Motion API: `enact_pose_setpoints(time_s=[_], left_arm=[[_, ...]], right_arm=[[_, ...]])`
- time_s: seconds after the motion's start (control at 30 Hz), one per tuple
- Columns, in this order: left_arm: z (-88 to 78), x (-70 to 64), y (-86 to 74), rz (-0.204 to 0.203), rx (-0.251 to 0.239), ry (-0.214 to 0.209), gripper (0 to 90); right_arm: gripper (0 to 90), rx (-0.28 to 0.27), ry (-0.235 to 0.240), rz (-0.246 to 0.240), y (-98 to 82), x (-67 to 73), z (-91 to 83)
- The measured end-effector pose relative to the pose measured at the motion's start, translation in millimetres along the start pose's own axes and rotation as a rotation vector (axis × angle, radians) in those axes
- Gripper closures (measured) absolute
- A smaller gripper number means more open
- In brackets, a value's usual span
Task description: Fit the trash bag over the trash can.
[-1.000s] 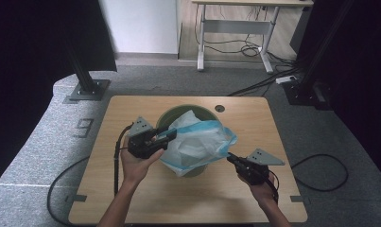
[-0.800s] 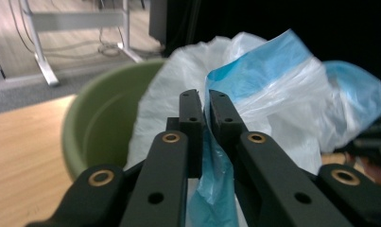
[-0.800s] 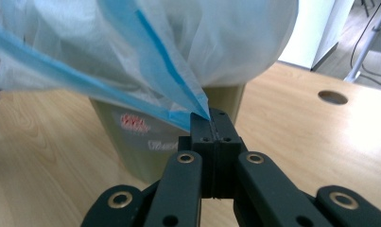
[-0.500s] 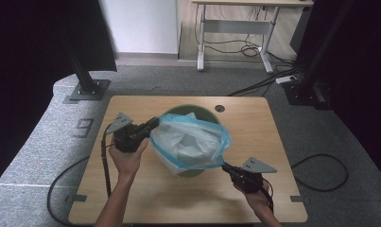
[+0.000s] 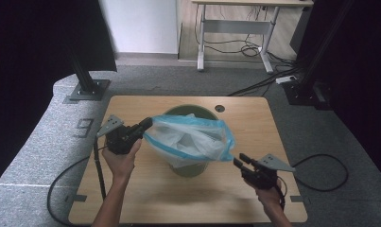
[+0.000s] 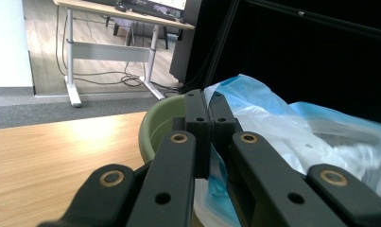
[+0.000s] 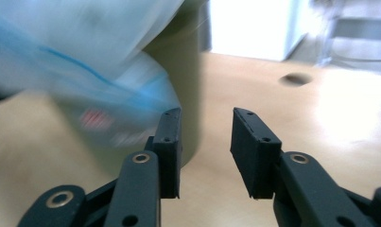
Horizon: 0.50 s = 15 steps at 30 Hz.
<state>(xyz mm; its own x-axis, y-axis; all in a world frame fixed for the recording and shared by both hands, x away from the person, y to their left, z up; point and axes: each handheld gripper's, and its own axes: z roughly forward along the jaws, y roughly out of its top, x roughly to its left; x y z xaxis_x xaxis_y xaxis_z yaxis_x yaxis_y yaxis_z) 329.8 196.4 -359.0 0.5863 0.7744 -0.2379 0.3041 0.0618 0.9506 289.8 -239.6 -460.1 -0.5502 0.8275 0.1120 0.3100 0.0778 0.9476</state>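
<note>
The left gripper (image 5: 145, 126) has its fingers clamped on the rim of the blue plastic bag (image 5: 193, 139) draped over the green bucket (image 5: 190, 166) on the tabletop (image 5: 145, 189), while the right gripper (image 5: 241, 161), its fingers just parting and empty, sits just beside the bag's other edge.

Blue-clear bag (image 5: 193, 137), green bin (image 5: 190, 166), black hand-held grippers, wood table (image 5: 145, 194).

Left gripper (image 5: 143, 126) grips blue bag (image 5: 193, 139) over green bin (image 5: 190, 166).
</note>
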Motion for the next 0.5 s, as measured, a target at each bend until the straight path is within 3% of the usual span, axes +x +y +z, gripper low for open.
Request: enact_pose_setpoints(time_s=[0.1, 0.2, 0.3, 0.5], left_arm=[[-1.0, -1.5, -0.3, 0.002, -0.001, -0.001, 89.3], [-0.6, -3.5, -0.7, 0.005, 0.002, -0.007, 89.3], [2.0, -6.1, -1.9, 0.007, 0.008, -0.016, 89.2], [7.2, -11.9, -5.2, 0.016, 0.020, -0.033, 89.2]], right_arm=[[59.9, -0.060, -0.051, 0.023, 21.9, -15.5, -13.7], [56.6, -0.086, -0.055, 0.020, 46.9, -22.9, -21.3], [54.2, -0.094, -0.069, -0.011, 71.5, -20.7, -20.8], [51.2, -0.071, -0.035, -0.056, 108.2, -7.4, -3.2]])
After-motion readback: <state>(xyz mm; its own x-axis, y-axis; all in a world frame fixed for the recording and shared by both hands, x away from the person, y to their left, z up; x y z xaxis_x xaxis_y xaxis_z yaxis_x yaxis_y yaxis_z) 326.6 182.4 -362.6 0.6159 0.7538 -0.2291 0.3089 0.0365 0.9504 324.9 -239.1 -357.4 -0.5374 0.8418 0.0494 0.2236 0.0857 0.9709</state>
